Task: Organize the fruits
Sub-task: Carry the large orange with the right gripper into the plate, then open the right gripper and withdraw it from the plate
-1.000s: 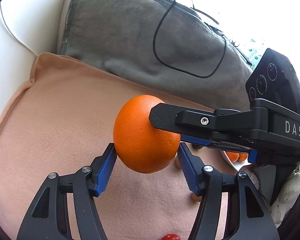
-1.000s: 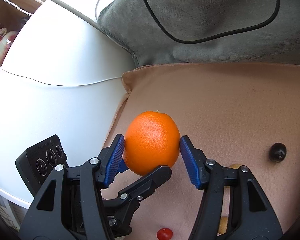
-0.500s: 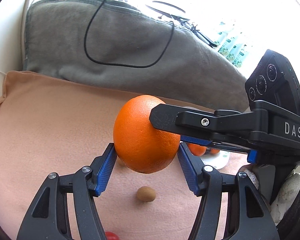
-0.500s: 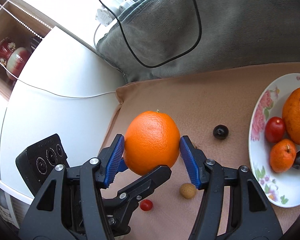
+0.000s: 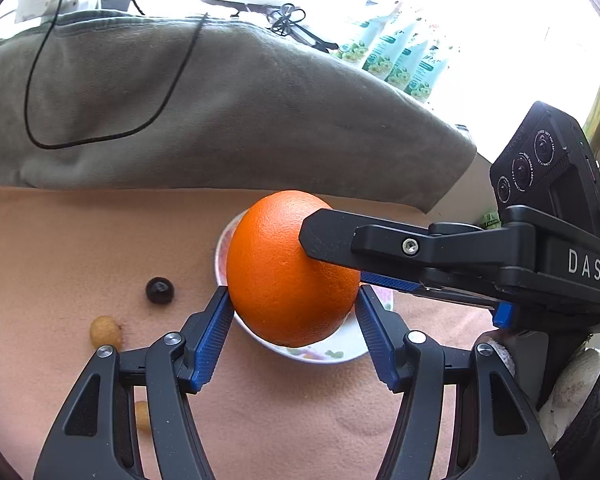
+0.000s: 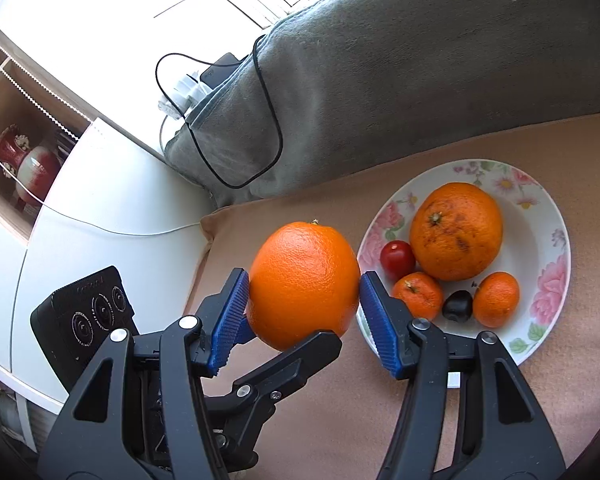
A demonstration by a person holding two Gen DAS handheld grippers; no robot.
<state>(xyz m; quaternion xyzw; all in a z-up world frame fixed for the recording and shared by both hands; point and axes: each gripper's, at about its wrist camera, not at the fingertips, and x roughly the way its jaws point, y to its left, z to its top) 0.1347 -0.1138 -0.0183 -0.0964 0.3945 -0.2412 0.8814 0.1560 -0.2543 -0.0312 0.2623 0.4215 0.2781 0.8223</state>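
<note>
A big orange (image 5: 284, 280) hangs in the air, gripped from two sides. My left gripper (image 5: 292, 300) is shut on it, blue pads on its left and right flanks. My right gripper (image 6: 304, 284) is shut on the same orange (image 6: 304, 280), and one of its fingers (image 5: 380, 240) crosses in from the right. The flowered plate (image 6: 556, 240) lies just right of the orange and holds a larger orange (image 6: 456, 232), a cherry tomato (image 6: 397, 258), two mandarins (image 6: 418, 294) and a dark cherry (image 6: 457, 306). In the left wrist view the plate (image 5: 332, 354) shows right behind the held orange.
Loose on the peach blanket (image 5: 60, 240) lie a dark cherry (image 5: 160, 290) and two small tan fruits (image 5: 105, 332). A grey cushion (image 6: 420, 80) with a black cable (image 6: 268, 128) lines the back. A white cabinet top (image 6: 100, 208) borders the blanket on the left.
Both grippers carried the orange sideways across the blanket to the plate. The plate with its fruit has come into view beside and behind the orange. The grip has not changed.
</note>
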